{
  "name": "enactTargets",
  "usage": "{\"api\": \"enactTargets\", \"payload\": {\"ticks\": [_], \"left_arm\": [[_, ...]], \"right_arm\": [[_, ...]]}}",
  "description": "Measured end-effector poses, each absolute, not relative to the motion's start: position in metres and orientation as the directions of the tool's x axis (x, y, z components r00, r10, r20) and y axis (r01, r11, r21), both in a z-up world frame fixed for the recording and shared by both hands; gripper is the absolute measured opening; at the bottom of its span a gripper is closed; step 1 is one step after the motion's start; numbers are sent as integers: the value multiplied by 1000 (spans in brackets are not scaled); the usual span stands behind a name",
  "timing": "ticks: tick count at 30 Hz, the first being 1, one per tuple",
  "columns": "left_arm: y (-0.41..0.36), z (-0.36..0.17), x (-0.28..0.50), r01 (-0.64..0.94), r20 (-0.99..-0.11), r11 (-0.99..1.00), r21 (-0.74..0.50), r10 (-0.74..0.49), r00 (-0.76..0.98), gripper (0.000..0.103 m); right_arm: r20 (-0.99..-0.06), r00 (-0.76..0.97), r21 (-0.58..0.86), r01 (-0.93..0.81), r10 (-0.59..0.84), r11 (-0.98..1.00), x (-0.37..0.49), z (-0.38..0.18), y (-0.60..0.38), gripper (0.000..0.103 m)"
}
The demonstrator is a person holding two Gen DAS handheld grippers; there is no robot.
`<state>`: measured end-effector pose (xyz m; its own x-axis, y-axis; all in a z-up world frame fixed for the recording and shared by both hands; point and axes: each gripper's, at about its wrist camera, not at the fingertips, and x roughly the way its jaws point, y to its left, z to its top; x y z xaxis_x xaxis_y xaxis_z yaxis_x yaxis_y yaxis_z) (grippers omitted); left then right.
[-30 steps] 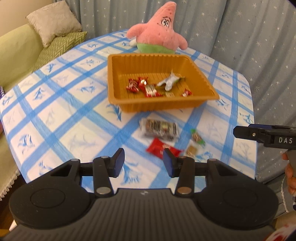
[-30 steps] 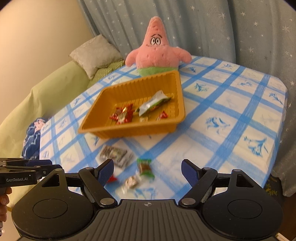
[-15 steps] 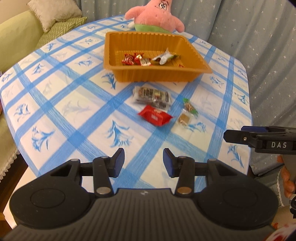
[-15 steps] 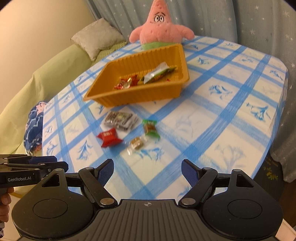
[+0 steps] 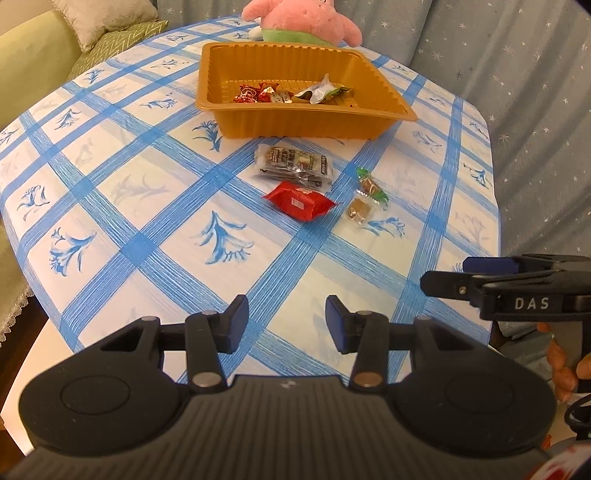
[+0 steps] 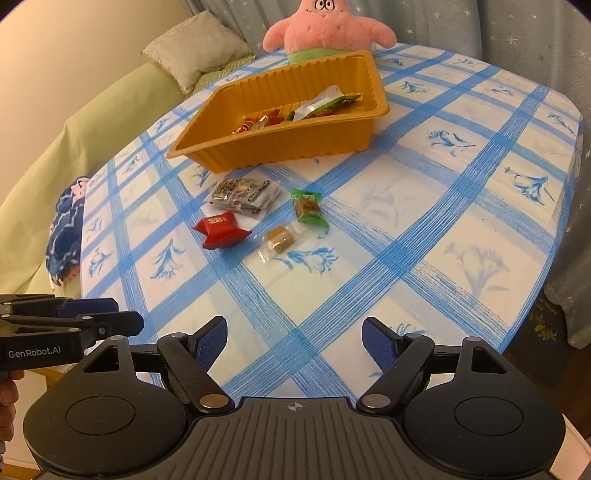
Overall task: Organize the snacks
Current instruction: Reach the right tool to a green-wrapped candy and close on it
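Note:
An orange tray (image 5: 306,123) (image 6: 280,146) at the table's far side holds several wrapped snacks. In front of it, loose on the cloth, lie a clear packet with dark print (image 5: 293,166) (image 6: 243,194), a red packet (image 5: 301,201) (image 6: 221,229), a green-wrapped sweet (image 5: 371,184) (image 6: 307,206) and a clear-wrapped brown sweet (image 5: 359,210) (image 6: 281,239). My left gripper (image 5: 287,319) is open and empty over the near edge of the table. My right gripper (image 6: 293,341) is open wider, also empty, well short of the snacks.
A blue-checked tablecloth (image 5: 147,206) covers the table. A pink star plush (image 6: 325,27) sits behind the tray. A green sofa with cushions (image 6: 199,55) stands to the left, starred grey curtains (image 5: 517,74) behind. The other gripper's side (image 5: 517,286) shows at the right.
Both views have tilted downward and drawn back, so the tray and loose snacks sit higher and farther up the frame. Neither gripper's jaws changed width.

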<state>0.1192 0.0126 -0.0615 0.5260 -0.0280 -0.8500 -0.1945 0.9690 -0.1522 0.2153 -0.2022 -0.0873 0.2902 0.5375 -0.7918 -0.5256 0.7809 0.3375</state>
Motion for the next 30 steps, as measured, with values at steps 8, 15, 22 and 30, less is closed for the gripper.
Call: {"api": "enactTargets", "payload": {"ticks": [8,15,22,30], "left_arm": [[14,-64,126,-188,-853,970,-154,-35,520,42],[16,-66,137,-193,-850,969,-154,-30,526,42],[18,-67,153,-200,-843,968,-149,-19,537,42],[20,-68,173,-208,-835,965,-157,-18,550,42]], "right_arm": [[-799,289,328,-525,527,785,220,-92,-200,80],[-790,325,304,-528,519,793,237,-93,-198,79],[-758,361,300,-547,543,782,262,-91,-192,70],[-732,357,317,-576,581,753,286,-96,-180,49]]}}
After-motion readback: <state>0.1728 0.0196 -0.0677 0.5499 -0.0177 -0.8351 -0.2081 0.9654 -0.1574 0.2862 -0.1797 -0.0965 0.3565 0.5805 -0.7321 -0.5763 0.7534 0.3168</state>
